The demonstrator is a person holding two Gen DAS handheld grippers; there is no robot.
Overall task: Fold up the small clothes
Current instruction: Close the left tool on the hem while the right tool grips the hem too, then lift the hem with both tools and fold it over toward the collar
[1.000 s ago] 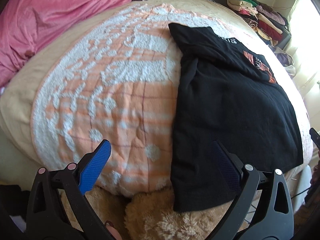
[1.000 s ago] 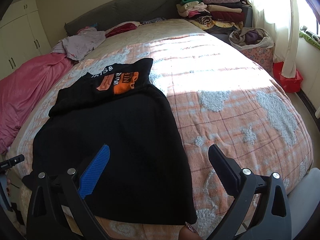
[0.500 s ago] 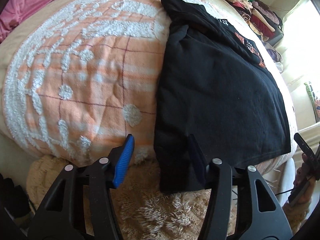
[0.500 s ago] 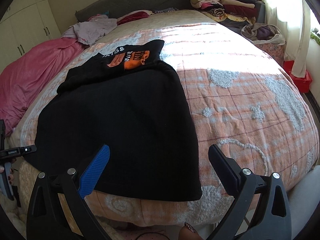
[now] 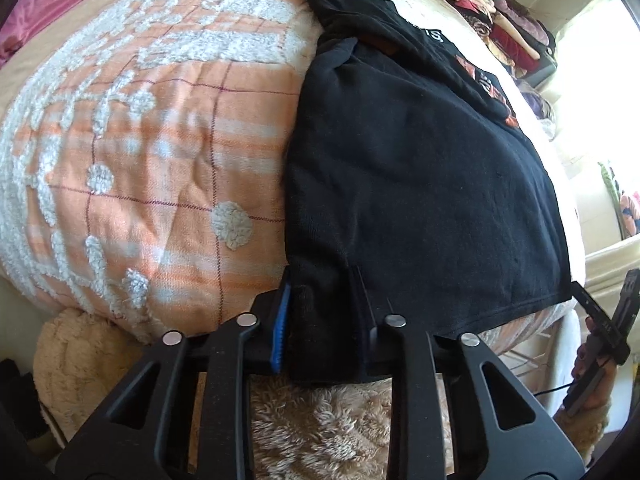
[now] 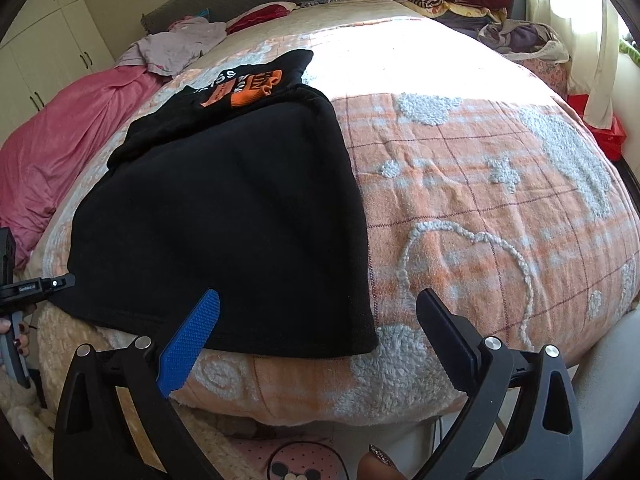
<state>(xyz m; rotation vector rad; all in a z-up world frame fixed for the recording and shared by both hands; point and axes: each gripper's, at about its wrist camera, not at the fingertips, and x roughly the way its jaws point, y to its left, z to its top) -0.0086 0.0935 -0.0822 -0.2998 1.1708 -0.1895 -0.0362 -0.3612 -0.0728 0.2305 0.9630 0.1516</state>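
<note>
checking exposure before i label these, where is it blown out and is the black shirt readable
Left wrist view: window side at right washes to white, and the black shirt is near-featureless, fisheye bending the blanket. Right wrist view: sunlight bleaches the blanket's far part; the orange print stays readable.

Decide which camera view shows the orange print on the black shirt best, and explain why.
The right wrist view: the orange print faces the camera, sunlit and unobstructed at the far end of the black shirt. The left wrist view catches only a foreshortened sliver of it along the shirt's far edge.
</note>
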